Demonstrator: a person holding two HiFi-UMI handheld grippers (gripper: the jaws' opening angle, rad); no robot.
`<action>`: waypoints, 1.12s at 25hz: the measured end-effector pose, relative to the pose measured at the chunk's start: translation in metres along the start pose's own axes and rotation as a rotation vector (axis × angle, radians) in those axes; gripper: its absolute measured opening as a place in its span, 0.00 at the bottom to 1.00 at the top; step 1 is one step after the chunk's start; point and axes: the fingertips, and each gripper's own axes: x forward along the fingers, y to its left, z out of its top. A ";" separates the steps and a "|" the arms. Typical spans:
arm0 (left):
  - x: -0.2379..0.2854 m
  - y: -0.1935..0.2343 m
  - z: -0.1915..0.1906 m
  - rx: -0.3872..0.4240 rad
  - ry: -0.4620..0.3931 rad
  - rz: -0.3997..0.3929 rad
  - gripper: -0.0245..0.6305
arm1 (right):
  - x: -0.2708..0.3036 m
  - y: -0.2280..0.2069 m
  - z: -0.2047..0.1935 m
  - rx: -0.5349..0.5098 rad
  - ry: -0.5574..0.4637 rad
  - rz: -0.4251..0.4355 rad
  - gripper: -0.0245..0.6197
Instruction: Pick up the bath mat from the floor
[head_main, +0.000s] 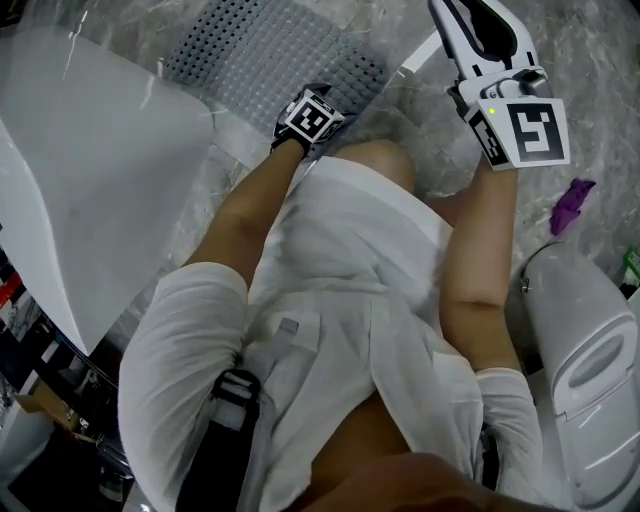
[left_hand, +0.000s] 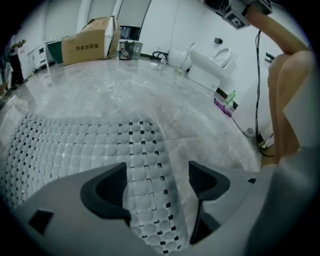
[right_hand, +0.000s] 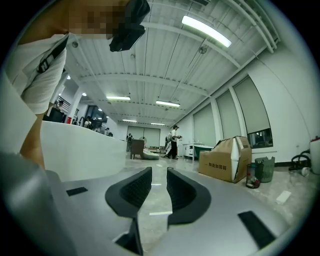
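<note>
The bath mat (head_main: 262, 62) is a grey translucent sheet of round bumps and small holes, lying flat on the marble floor beside the tub. My left gripper (left_hand: 157, 172) is low over the mat's (left_hand: 75, 150) right part, jaws spread wide apart, mat surface showing between them and no pad pressing on it. In the head view only its marker cube (head_main: 312, 118) shows at the mat's near edge. My right gripper (head_main: 478, 35) is held up to the right, away from the mat. Its fingers (right_hand: 137, 189) stand almost together with a thin slit and nothing in it.
A white bathtub (head_main: 90, 200) fills the left side. A white toilet (head_main: 590, 370) stands at the right, with a purple object (head_main: 572, 205) on the floor near it. A cardboard box (left_hand: 90, 40) sits far off. The person's white clothing and knee (head_main: 380, 165) crowd the middle.
</note>
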 end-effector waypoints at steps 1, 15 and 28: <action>0.008 -0.001 -0.006 0.012 0.032 0.008 0.62 | -0.001 -0.001 0.000 0.003 -0.001 -0.002 0.21; 0.052 0.006 -0.036 0.067 0.215 0.213 0.66 | -0.017 -0.014 -0.013 0.028 0.031 -0.037 0.22; 0.037 0.030 -0.035 -0.011 0.206 0.156 0.28 | -0.012 -0.003 -0.007 -0.001 0.024 -0.026 0.22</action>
